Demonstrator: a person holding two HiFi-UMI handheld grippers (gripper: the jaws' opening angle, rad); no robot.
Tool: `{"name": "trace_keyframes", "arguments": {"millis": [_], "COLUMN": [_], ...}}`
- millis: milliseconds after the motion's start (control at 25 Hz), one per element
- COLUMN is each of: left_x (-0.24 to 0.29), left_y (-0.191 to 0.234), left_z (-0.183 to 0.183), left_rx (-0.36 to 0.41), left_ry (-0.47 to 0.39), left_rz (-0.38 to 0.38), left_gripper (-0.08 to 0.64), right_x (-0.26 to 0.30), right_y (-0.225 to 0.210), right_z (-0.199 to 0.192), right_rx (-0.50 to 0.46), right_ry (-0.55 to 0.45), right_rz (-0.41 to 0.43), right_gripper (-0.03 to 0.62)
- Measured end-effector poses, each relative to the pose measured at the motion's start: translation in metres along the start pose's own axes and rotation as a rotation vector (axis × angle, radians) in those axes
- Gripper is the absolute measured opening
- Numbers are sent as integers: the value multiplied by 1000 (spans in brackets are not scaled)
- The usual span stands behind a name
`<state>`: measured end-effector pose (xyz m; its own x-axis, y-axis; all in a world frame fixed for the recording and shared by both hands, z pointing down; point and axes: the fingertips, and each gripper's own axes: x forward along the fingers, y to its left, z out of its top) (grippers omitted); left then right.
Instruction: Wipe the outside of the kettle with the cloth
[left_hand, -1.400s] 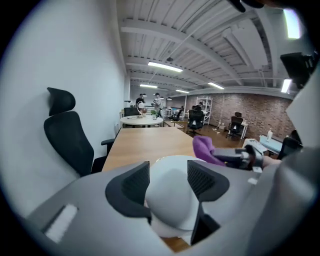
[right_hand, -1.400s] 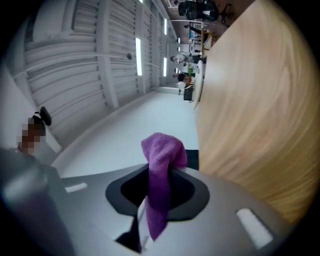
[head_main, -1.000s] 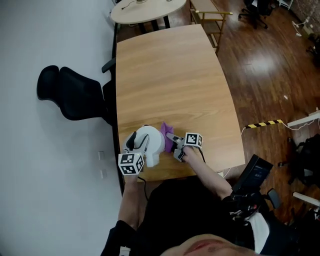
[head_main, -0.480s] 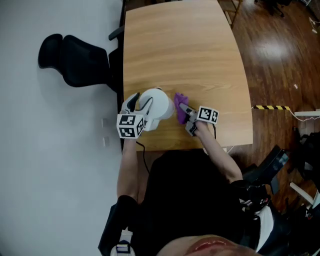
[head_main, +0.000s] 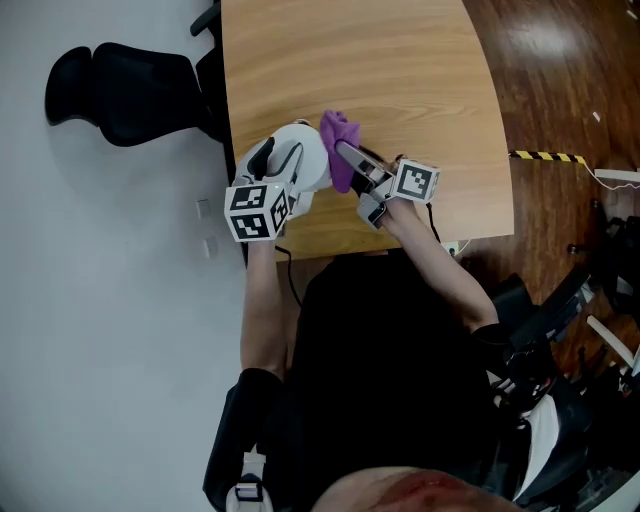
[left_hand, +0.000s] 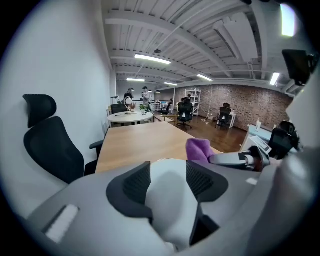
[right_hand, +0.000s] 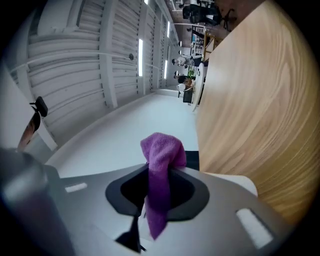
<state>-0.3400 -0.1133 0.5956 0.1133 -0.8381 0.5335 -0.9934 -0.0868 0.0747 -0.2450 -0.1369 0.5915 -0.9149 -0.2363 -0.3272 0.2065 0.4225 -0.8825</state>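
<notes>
Left hand-held gripper (left_hand: 167, 181), jaws just closing, grips white kettle (head_main: 312, 158); right hand-held gripper (right_hand: 158, 189) pinches bunched purple cloth (right_hand: 161, 150).

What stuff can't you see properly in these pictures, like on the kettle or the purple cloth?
- Whether the cloth touches the kettle: head view, from above they only overlap.
- The kettle in the right gripper view: outside the frame.
- Far end of the table: head view, cut off by the top edge.
- The far-off people: left gripper view, too small.
</notes>
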Motion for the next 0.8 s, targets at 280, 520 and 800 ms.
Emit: {"name": "trace_keyframes", "arguments": {"millis": [280,520,800], "left_x": [37,36,-6], "left_y": [-8,-16,-87], "left_z": [-4,-7,-21], "left_rx": [58,120,438], "left_ry": [103,80,53], "left_rz": [-11,-89,-435], "left_gripper": [319,324,356], "right_x": [-52,-95,-149], "right_y": [-185,-265,-210], "right_z": [-50,-103,-148], "right_rx": [288,352,282], "right_ry": [59,223,257], "right_rz": [-443,-656,-634], "right_gripper": [72,72,71]}}
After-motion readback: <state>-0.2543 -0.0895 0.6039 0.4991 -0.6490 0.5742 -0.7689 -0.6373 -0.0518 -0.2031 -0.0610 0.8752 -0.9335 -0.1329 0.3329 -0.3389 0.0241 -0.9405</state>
